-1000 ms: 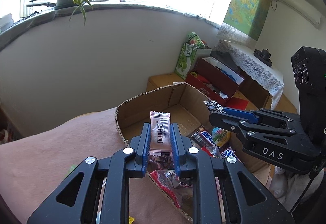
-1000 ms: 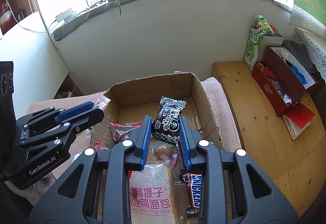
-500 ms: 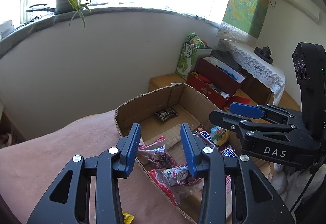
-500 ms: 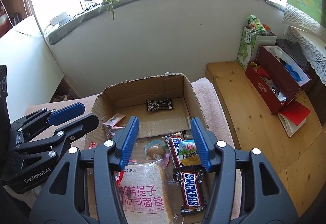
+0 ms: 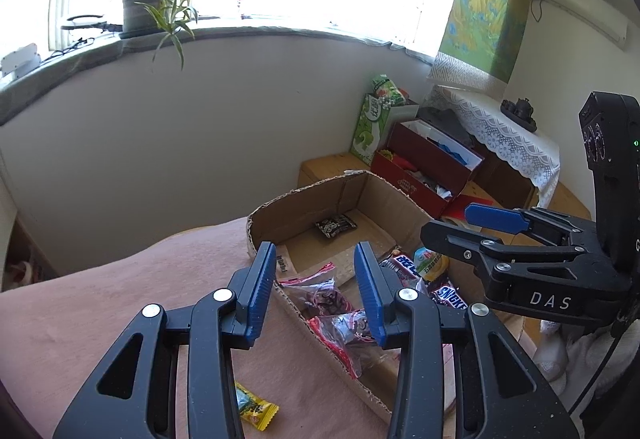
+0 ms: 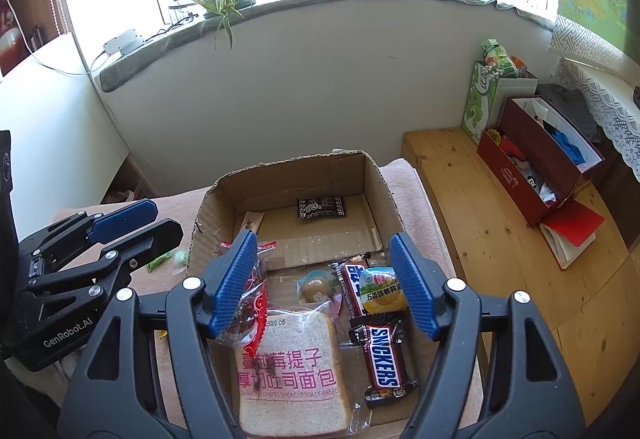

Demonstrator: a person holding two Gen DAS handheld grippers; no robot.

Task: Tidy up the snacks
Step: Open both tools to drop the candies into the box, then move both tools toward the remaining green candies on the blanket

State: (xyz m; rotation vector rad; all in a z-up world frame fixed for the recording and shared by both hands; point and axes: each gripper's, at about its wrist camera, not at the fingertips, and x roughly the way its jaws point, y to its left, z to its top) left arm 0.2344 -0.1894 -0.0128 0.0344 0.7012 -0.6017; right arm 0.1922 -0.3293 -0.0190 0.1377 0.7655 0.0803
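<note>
Both tongs hang over the cardboard box [image 6: 382, 183] with nothing between their blue pads. On the left gripper [image 5: 316, 287] the jaws stand parted and empty over the box's near-left rim; the right gripper [image 6: 324, 279] has jaws spreading wider right now, also empty, above the middle of the box. "DAS" is printed on the right gripper's body as the left camera sees it, and "GenRobot.AI" on the left gripper's body in the right camera.

Now the writing down in the box. At the near end lies a bagged slice of toast [image 6: 294, 371], pink Chinese characters over the line "CRANBERRY GRAPES THICK CUT TOAST BREAD", with "2509 05" stamped near its top. Just right of it is a Snickers bar [image 6: 384, 363], brand name plain to read. Above that sits a second dark bar [image 6: 352, 289] with white lettering, half hidden under a small pouch with green Chinese text [image 6: 380, 289]. A clear-and-red wrapped snack [image 6: 250, 299] lies along the left side. At the far end, alone on bare cardboard, rests a small black sachet [image 6: 321, 208] with white print too small to read. A pale pink packet [image 6: 252, 221] leans by the left wall; possibly lettered, but I cannot make it out.

Outside on the pinkish cloth [image 5: 120, 299], a yellow candy [image 5: 254, 407] lies under the left gripper.
</note>
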